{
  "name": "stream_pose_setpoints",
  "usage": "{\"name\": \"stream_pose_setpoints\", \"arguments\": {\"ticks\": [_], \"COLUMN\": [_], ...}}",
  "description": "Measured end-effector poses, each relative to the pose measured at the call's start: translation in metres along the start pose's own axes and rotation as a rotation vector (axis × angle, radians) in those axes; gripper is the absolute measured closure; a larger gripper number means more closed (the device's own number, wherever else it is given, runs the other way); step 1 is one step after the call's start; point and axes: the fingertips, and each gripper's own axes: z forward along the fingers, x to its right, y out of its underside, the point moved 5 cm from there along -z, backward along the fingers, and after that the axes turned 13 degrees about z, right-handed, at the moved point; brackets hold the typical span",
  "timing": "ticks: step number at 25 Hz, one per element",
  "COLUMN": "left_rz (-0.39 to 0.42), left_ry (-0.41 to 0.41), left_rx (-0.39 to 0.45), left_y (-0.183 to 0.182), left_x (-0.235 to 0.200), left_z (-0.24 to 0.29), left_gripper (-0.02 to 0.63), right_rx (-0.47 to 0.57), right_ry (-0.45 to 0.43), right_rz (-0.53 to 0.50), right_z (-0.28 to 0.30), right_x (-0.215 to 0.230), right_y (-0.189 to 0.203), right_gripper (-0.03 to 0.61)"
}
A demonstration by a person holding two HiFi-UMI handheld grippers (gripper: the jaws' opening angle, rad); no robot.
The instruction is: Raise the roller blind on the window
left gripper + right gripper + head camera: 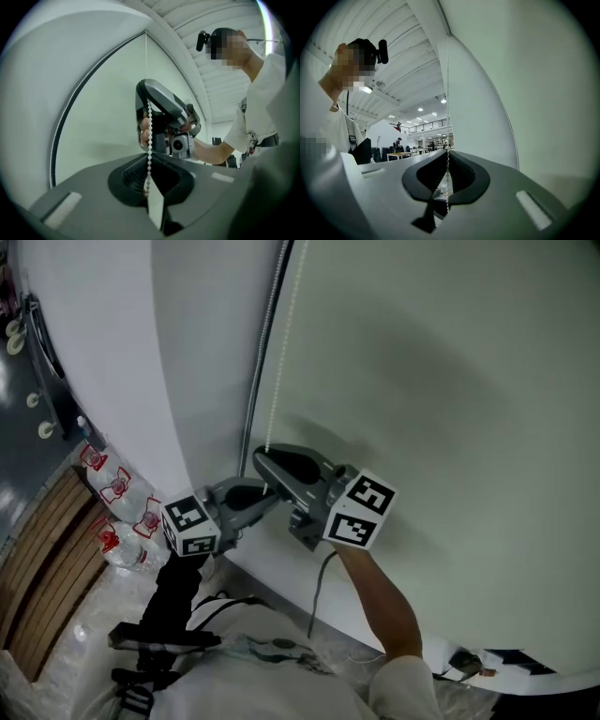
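Observation:
The roller blind is a big pale sheet filling the right of the head view. Its white bead chain hangs down the blind's left edge. My right gripper is shut on the chain, pointing up and left along the blind. Just below it my left gripper is shut on the same chain. In the left gripper view the chain drops past the right gripper into the left gripper. In the right gripper view the chain runs straight down into the right gripper, beside the blind.
A white wall stands left of the blind. On the floor at the lower left are water bottles with red labels, wooden slats and a black stand. A hall with tables shows behind the person.

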Motion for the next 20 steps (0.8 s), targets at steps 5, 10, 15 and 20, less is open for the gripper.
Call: {"name": "stream_pose_setpoints", "arguments": {"ticks": [5,10,15,20], "left_rz": [0.013,0.024,0.016,-0.001], "left_ry": [0.013,0.038,0.048,0.055], "left_rx": [0.031,0.043,0.037,0.037], "left_y": [-0.004,-0.009,-0.007,-0.002], "left_x": [0.002,0.005,0.007,0.009], "left_z": [0.001,0.005,0.006,0.007], "left_gripper": [0.615,0.615,0.615,0.615], "right_rx": [-0.018,-0.008,0.075,0.145], "right_ry": [-0.044,-0.072,-0.058,-0.072], "right_rz": [-0.033,-0.116,-0.183,-0.267], "right_z": [0.0,0.0,0.004,0.018], "right_x": [-0.015,-0.025,-0.023,-0.029], "right_y": [-0.001,-0.011,-0.068,-0.14], "right_gripper": [0.563,0.502,0.383,0.371]}}
